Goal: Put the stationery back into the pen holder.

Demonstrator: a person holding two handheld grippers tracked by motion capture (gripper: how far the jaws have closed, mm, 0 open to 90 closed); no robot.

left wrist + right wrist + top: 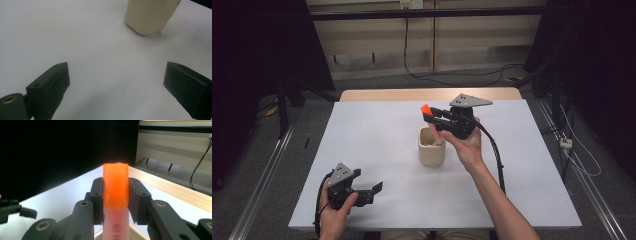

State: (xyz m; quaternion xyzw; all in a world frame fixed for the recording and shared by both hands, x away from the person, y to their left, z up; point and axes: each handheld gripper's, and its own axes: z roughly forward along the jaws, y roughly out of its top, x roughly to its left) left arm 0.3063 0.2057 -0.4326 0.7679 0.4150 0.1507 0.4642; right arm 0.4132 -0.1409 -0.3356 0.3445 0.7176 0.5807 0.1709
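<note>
White laminate covers the counter [377, 150], with a strip of pale wood along its far edge. Near the counter's middle stands a cream holder cup [431, 146], upright and open at the top. Above the cup, the right gripper [430, 116] is held in the person's right hand [468, 145]; its jaws are clamped on a marker [115, 202] with an orange cap and a pale translucent barrel. In the right gripper view the jaws press on either side of the marker just where cap meets barrel, the cap standing clear above them. In the high view the barrel's lower end reaches the cup's mouth, apparently at or just inside the rim. Near the counter's front left corner, the left gripper [374, 192] rests low with jaws wide apart, holding nothing. Judged step: seating the marker in the cup. To do it well, keep the barrel upright over the opening, lower until it bottoms, then release.
</note>
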